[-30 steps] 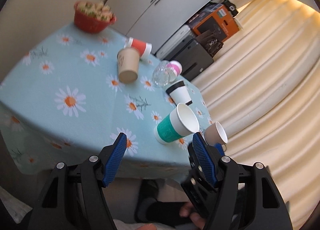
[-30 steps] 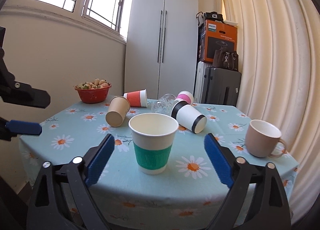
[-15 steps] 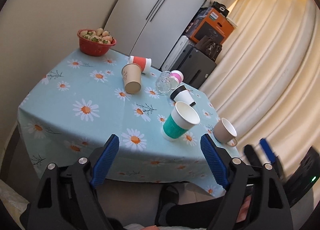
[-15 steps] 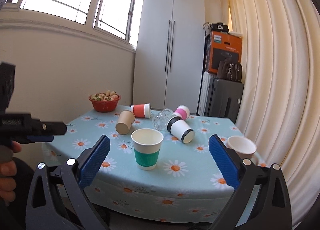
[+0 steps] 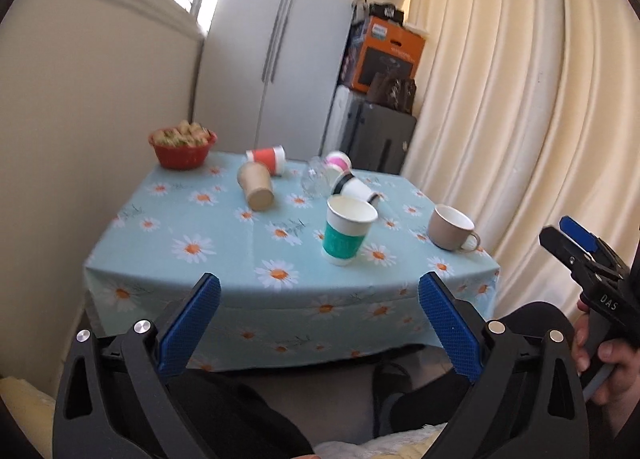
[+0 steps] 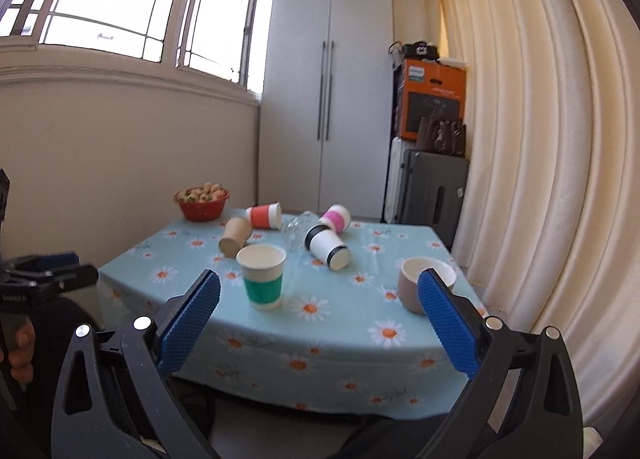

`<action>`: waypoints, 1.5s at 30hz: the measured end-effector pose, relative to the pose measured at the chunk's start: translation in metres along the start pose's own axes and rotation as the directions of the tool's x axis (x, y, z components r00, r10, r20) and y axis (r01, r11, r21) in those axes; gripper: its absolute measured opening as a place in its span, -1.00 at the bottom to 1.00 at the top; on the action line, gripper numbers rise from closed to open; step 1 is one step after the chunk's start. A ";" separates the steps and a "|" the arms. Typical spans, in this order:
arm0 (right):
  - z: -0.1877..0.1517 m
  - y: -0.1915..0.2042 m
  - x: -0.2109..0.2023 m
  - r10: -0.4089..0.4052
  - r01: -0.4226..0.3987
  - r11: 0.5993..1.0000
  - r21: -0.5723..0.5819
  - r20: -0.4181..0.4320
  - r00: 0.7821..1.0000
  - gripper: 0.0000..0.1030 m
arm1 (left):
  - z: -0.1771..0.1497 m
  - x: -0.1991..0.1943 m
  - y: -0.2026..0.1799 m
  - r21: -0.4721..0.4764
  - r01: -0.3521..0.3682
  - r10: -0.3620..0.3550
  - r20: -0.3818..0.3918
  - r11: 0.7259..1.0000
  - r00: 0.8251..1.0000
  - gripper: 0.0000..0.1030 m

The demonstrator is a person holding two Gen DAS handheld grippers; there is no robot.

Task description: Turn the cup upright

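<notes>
Green-banded paper cup upright near front edge of surface, mouth up, apart from everything else; judged as the cup already flipped. Tan mug upright to its right, near the corner. Further back, five items on their sides: brown paper cup, red-banded cup, clear glass, pink-banded cup, black-banded white cup. Last three close together, possibly touching; cannot tell. Red bowl of food at far left corner.

Left gripper off the surface, below and in front of its edge, jaws spread wide, nothing between them. Right gripper likewise clear of the front edge, jaws spread wide and empty, right blue pad overlapping the mug only in line of sight.

Risks, as judgement:
- Light paper cups on cloth: sideways nudge from one jaw likely to roll a lying cup instead of trapping it, possibly off the back or side.
- Crowded cluster at the rear: reach for the black-banded cup liable to knock the glass or pink-banded cup; glass heavy and rollable.
- Upright green-banded cup directly in the approach path from either gripper: low pass over the front edge liable to tip it again.
- Hard squeeze on thin paper wall: crushing or slip during rotation.
- Drag on the draped cloth: whole arrangement shifted.
</notes>
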State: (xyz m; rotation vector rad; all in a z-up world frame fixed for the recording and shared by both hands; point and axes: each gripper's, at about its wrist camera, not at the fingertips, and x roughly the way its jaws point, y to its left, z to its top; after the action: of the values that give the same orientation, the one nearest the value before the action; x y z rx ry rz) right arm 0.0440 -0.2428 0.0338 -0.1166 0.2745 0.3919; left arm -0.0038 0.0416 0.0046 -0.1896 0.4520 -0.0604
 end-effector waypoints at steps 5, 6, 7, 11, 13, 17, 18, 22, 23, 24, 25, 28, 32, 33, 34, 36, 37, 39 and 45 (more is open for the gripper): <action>-0.007 0.001 -0.008 0.011 -0.011 1.000 -0.011 -0.015 1.000 0.90 | -0.004 -0.024 -0.001 0.008 -0.029 0.028 0.059 1.000 0.998 0.87; -0.007 0.001 -0.008 0.012 -0.012 1.000 -0.011 -0.015 1.000 0.90 | -0.006 -0.025 -0.001 0.013 -0.018 0.018 0.044 1.000 0.999 0.87; -0.008 0.001 -0.010 0.013 -0.013 1.000 -0.012 -0.018 1.000 0.90 | -0.008 -0.026 -0.003 0.018 -0.016 0.015 0.036 1.000 0.999 0.87; -0.011 0.002 -0.010 0.015 -0.015 1.000 -0.013 -0.024 1.000 0.90 | -0.014 -0.037 -0.009 0.058 -0.040 0.036 0.056 0.998 0.998 0.87; -0.011 0.003 -0.010 0.013 -0.014 1.000 -0.006 -0.035 0.999 0.90 | -0.018 -0.040 -0.014 0.083 -0.046 0.041 0.064 0.995 0.997 0.87; -0.020 0.007 -0.009 -0.039 0.038 0.999 -0.025 -0.041 0.998 0.90 | -0.024 -0.041 -0.024 0.125 -0.046 0.040 0.053 0.991 0.998 0.87; -0.022 0.009 -0.009 -0.046 0.045 0.998 -0.034 -0.034 0.998 0.90 | -0.025 -0.042 -0.027 0.142 -0.051 0.043 0.060 0.989 0.997 0.87; -0.024 0.007 -0.012 -0.052 0.051 0.998 -0.020 -0.016 0.999 0.90 | -0.027 -0.040 -0.034 0.170 -0.052 0.041 0.063 0.984 0.997 0.87; -0.025 0.005 -0.012 -0.053 0.052 0.999 -0.013 -0.018 0.998 0.90 | -0.027 -0.038 -0.034 0.173 -0.052 0.042 0.059 0.984 0.997 0.87; -0.026 0.003 -0.011 -0.049 0.049 0.999 0.001 -0.028 0.998 0.90 | -0.026 -0.037 -0.033 0.175 -0.050 0.040 0.056 0.983 0.998 0.87; -0.026 0.001 -0.010 -0.047 0.048 0.999 0.012 -0.033 0.998 0.90 | -0.026 -0.037 -0.033 0.174 -0.045 0.037 0.054 0.984 0.998 0.87; -0.026 -0.005 -0.010 -0.053 0.055 0.998 0.042 -0.043 0.998 0.90 | -0.026 -0.034 -0.031 0.163 -0.032 0.026 0.040 0.986 0.999 0.87; -0.027 -0.010 -0.008 -0.055 0.059 0.996 0.065 -0.062 0.997 0.90 | -0.026 -0.032 -0.029 0.152 -0.026 0.022 0.028 0.988 0.999 0.87; -0.027 -0.010 -0.007 -0.055 0.060 0.996 0.069 -0.063 0.997 0.90 | -0.026 -0.032 -0.029 0.150 -0.027 0.023 0.027 0.988 0.999 0.87; -0.027 -0.010 -0.007 -0.055 0.059 0.996 0.069 -0.063 0.997 0.90 | -0.026 -0.032 -0.029 0.150 -0.026 0.022 0.027 0.988 0.999 0.87; -0.028 -0.010 -0.007 -0.056 0.060 0.996 0.065 -0.065 0.996 0.90 | -0.026 -0.032 -0.029 0.152 -0.028 0.024 0.026 0.988 0.999 0.87; -0.028 -0.010 -0.008 -0.056 0.060 0.996 0.066 -0.064 0.996 0.90 | -0.027 -0.032 -0.029 0.155 -0.030 0.026 0.024 0.987 0.999 0.87; -0.028 -0.008 -0.007 -0.058 0.062 0.996 0.057 -0.065 0.996 0.90 | -0.027 -0.031 -0.030 0.160 -0.036 0.033 0.021 0.986 0.999 0.87; -0.029 -0.007 -0.006 -0.061 0.065 0.997 0.049 -0.070 0.996 0.90 | -0.028 -0.031 -0.030 0.156 -0.037 0.035 0.016 0.987 0.999 0.87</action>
State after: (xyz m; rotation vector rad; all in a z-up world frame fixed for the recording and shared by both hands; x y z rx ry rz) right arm 0.0346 -0.2562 0.0080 -0.0885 0.3474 0.3186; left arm -0.0440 0.0101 -0.0011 -0.0276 0.4359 -0.0590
